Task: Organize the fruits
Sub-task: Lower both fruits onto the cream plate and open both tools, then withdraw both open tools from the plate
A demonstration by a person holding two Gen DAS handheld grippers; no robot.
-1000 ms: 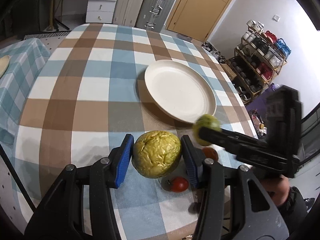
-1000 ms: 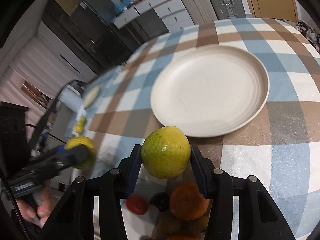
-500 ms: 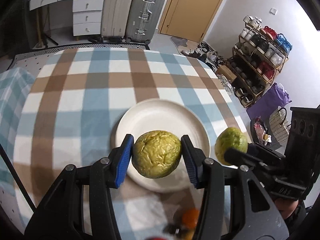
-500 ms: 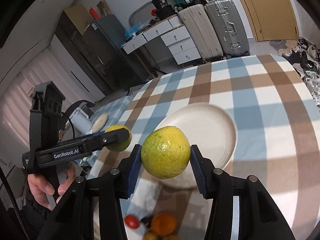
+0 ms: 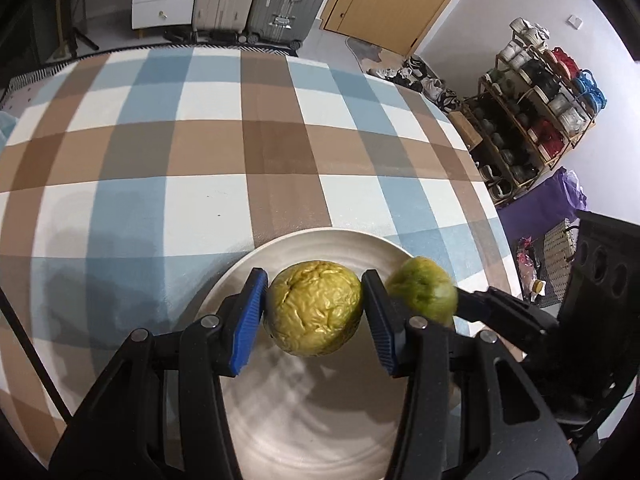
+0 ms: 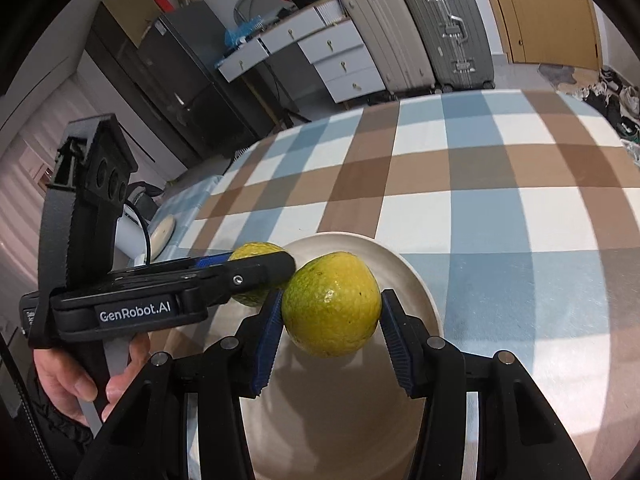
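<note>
Left gripper (image 5: pixel 314 312) is clamped on a wrinkled yellow fruit (image 5: pixel 316 308), blue pads on its 9 and 3 o'clock flanks; right gripper (image 6: pixel 330 330) is clamped the same way on a smooth green-yellow citrus (image 6: pixel 331 304). Both fruits hang over the plate (image 5: pixel 320 440), not touching it, as far as I can tell. In the left view the citrus (image 5: pixel 422 294) sits just beside the yellow fruit at its 3 o'clock, close but apart. Plate lies on the checked cloth (image 5: pixel 200 160) near the table edge. A hand (image 6: pixel 76 380) grips the left tool's handle at 8 o'clock in the right view

Handling, my read:
- yellow fruit: skin is crumpled, looks thin and a bit hollow under it, so probably light and it may dent if squeezed harder. Current hold across the widest part looks right; no need for more force
- citrus: firm rind, heavier, waxy enough to slip if the pads sit off the equator. They look centred now
- both are round, so they will roll once let go. Plate has a shallow raised rim, which should catch them if set down near the centre rather than dropped
- plate looks stiff and smooth; set them down low to avoid a bounce

Risk: the two tools are crowded over one plate, so opening one could knock the other fruit
</note>
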